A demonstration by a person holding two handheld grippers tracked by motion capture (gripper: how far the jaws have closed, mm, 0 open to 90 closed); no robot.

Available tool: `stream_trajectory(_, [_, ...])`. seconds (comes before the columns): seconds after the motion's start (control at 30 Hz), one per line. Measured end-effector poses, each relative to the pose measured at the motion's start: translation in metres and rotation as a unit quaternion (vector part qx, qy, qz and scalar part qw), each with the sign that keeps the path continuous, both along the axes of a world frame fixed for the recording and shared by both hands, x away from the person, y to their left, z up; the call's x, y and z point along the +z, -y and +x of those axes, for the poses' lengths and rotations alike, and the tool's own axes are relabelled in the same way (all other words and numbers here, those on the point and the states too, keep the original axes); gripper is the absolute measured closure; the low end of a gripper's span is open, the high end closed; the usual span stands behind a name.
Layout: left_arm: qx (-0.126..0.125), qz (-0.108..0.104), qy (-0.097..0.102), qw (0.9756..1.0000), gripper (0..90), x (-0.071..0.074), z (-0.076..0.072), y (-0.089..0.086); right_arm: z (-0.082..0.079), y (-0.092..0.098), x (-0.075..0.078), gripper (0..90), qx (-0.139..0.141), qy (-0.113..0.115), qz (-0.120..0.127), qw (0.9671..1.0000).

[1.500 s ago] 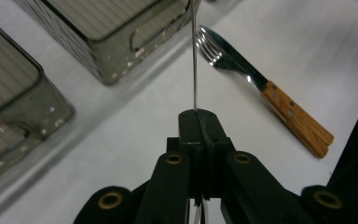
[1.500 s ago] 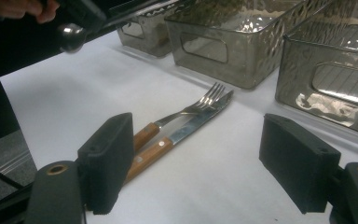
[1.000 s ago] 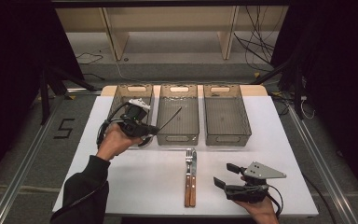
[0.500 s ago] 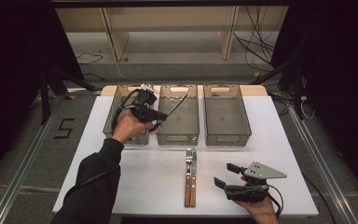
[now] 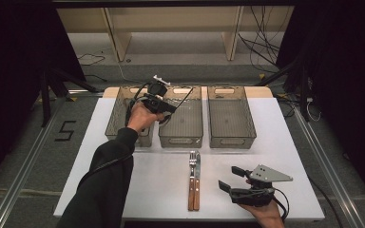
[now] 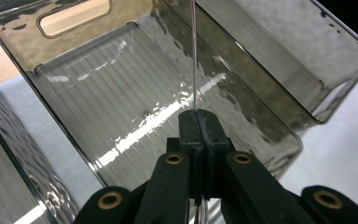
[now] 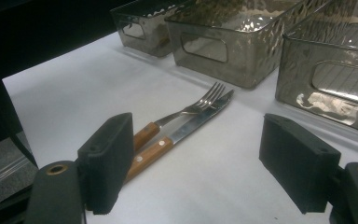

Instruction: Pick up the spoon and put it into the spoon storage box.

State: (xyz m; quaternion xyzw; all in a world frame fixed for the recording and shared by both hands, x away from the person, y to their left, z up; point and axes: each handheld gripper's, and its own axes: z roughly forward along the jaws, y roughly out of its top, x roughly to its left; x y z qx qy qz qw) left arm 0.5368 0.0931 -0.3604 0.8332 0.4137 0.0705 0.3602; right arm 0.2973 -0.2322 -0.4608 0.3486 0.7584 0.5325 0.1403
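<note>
A: We see the left hand-held gripper (image 5: 168, 107) clamped on a thin utensil (image 6: 194, 56) — seen edge-on, it rises straight up from the pads, over the middle bin (image 5: 180, 137).

B: We can't tell what kind of utensil. Our right hand-held gripper (image 5: 228, 178) rests low on the bench (image 5: 152, 180), jaws apart, holding nothing.

A: Just beside it lie a fork (image 7: 193, 109) and knife (image 7: 200, 119), touching side by side. The left bin (image 5: 116, 118) and right bin (image 5: 230, 118) flank the middle one.

Left gripper (image 5: 164, 105) now farther right than a second ago: off the left bin (image 5: 119, 116), out over the middle bin (image 5: 183, 135). Thin utensil (image 5: 183, 99) clamped between its jaws carried along, tip now above middle bin's floor. Sleeve (image 5: 107, 180) stretched farther across surface (image 5: 157, 194).
</note>
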Motion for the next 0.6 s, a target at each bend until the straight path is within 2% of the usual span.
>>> stream_trajectory(0.23, [0.006, -0.002, -0.009, 0.9999, 89.4, -0.010, 0.006, 0.006, 0.000, 0.001, 0.000, 26.8, 0.000, 0.000, 0.001, 1.0000])
stream_trajectory(0.6, [0.004, 0.011, -0.020, 0.9997, 89.3, -0.021, 0.008, 0.015, 0.000, 0.000, 0.000, 26.9, 0.000, 0.001, 0.000, 1.0000])
